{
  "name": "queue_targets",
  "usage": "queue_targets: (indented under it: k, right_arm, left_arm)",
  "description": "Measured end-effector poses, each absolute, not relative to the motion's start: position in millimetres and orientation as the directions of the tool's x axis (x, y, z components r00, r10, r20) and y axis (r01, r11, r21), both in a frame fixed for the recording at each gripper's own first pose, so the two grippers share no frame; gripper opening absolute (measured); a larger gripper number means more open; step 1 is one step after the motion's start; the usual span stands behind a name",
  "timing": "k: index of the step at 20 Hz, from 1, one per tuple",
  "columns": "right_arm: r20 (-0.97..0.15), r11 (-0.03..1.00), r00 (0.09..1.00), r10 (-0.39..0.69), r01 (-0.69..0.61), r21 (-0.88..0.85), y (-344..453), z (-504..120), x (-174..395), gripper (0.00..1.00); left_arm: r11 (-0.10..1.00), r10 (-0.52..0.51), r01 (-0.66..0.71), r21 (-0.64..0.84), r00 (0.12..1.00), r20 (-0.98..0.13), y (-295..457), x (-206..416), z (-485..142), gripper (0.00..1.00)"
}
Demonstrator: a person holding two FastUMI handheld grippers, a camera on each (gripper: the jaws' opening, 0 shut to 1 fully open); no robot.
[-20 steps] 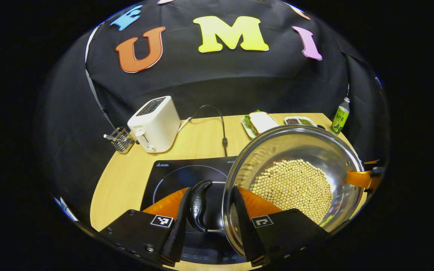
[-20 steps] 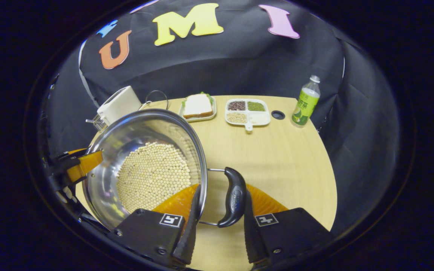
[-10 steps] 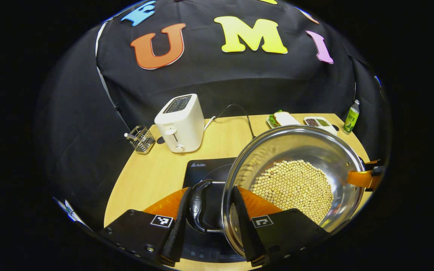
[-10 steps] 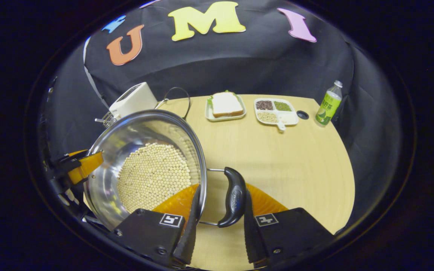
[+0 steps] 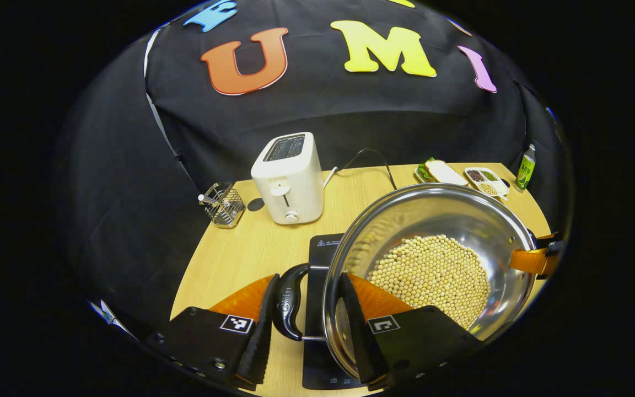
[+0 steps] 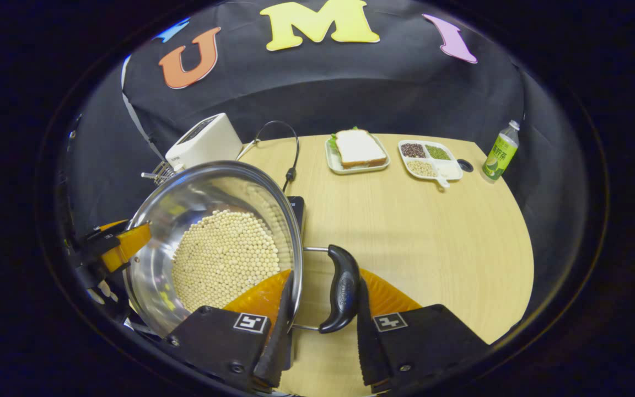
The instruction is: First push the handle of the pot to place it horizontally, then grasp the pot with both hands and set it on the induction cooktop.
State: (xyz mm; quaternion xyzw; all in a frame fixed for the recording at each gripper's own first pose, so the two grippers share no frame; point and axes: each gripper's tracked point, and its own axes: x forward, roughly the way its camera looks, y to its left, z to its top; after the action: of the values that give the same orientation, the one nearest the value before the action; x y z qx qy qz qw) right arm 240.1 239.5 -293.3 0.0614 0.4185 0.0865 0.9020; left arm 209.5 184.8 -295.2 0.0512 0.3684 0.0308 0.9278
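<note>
A: In the left gripper view, our left claw (image 5: 306, 320) is clamped across the pot (image 5: 430, 270) at its rim, one finger outside by the black side handle (image 5: 290, 300), one inside above the soybeans (image 5: 430, 278). The pot hangs over the induction cooktop (image 5: 315, 309), which lies on the bench (image 5: 251, 248) near the toaster (image 5: 290, 179).

B: In the right gripper view, our right claw (image 6: 320, 325) grips the opposite rim the same way, fingers straddling the other handle (image 6: 342, 289). The left claw's orange finger (image 6: 124, 242) shows on the far side.

A: So we judge we're mid-carry. Next we need to centre the pot over the cooktop, keep both claws level, and lower together.
</note>
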Motion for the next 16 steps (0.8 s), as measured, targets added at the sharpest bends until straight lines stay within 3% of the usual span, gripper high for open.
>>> queue_targets:
  k: [16]
  right_arm:
    - [-0.775,0.985,0.608,0.171,-0.083,0.152,260.4,-325.1,248.7,0.53]
  left_arm:
    - [0.992,0.095,-0.010,0.126,0.715,-0.693,202.2,216.2,-336.1,0.61]
